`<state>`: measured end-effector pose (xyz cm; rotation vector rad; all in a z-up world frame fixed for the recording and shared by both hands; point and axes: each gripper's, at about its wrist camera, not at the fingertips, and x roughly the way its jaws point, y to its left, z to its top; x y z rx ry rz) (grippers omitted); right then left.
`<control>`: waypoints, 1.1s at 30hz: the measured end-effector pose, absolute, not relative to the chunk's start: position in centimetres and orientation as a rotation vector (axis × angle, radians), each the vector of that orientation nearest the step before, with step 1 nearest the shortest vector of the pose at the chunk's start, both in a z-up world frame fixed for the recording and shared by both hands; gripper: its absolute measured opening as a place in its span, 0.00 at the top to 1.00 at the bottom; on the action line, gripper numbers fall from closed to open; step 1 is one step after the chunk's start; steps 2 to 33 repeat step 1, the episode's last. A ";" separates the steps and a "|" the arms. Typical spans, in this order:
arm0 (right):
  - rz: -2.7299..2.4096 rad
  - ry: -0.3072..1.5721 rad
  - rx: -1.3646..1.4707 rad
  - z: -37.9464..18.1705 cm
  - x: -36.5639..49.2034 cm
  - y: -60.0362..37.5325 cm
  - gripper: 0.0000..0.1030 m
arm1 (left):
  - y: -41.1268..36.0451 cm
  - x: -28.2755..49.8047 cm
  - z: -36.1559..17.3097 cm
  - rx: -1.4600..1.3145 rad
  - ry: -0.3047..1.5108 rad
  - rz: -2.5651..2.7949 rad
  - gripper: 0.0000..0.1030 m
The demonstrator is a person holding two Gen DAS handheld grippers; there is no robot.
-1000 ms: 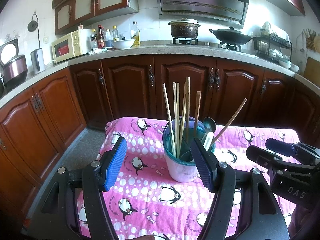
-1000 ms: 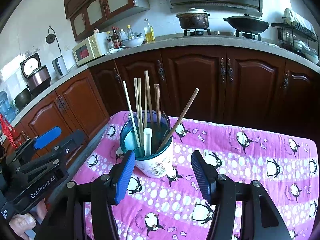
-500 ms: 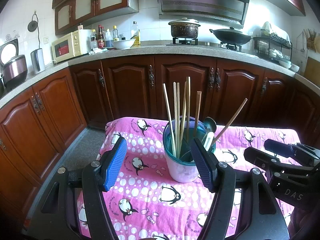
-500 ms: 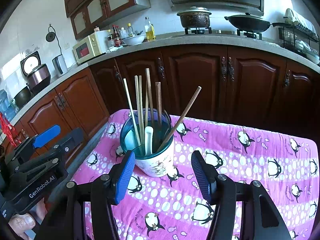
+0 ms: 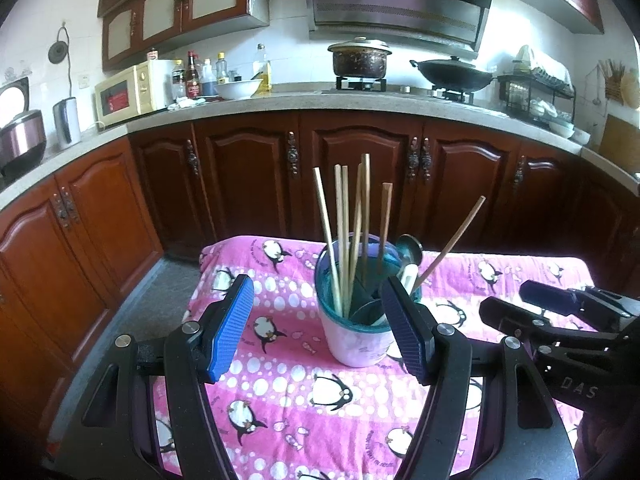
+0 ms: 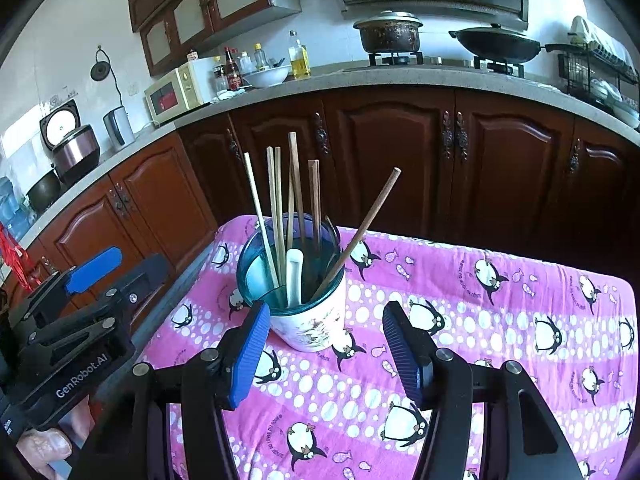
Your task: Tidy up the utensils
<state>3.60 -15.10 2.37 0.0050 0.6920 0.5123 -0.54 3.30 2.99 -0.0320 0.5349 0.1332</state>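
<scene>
A white utensil cup with a teal rim (image 5: pixel 357 338) (image 6: pixel 310 320) stands on the pink penguin cloth. It holds several wooden chopsticks (image 5: pixel 345 236) (image 6: pixel 276 216), one leaning to the right (image 5: pixel 450 242) (image 6: pixel 356 236), a white spoon (image 6: pixel 294 276) and a dark ladle (image 5: pixel 410 248). My left gripper (image 5: pixel 320 334) is open and empty, just in front of the cup. My right gripper (image 6: pixel 324 354) is open and empty, a little nearer than the cup. Each gripper shows in the other's view, the right one (image 5: pixel 552 312) and the left one (image 6: pixel 100 276).
The pink cloth (image 5: pixel 280 392) (image 6: pixel 500 320) covers a small table. Dark wooden cabinets (image 5: pixel 352 176) and a counter with a microwave (image 5: pixel 132 90), pot (image 5: pixel 360 60) and wok (image 5: pixel 456 72) lie behind. The floor (image 5: pixel 136 308) drops off left of the table.
Both grippers stay open and nearly still. The right gripper has drifted slightly, so the cup sits a touch higher in its view.
</scene>
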 end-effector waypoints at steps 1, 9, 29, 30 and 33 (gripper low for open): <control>0.509 0.694 0.005 2.2 3.7 -15.3 0.45 | 3.3 -0.5 3.0 -0.031 0.535 0.133 0.35; 0.509 0.694 0.005 2.2 3.7 -15.3 0.45 | 3.3 -0.5 3.0 -0.031 0.535 0.133 0.35; 0.509 0.694 0.005 2.2 3.7 -15.3 0.45 | 3.3 -0.5 3.0 -0.031 0.535 0.133 0.35; 0.509 0.694 0.005 2.2 3.7 -15.3 0.45 | 3.3 -0.5 3.0 -0.031 0.535 0.133 0.35; 0.509 0.694 0.005 2.2 3.7 -15.3 0.45 | 3.3 -0.5 3.0 -0.031 0.535 0.133 0.35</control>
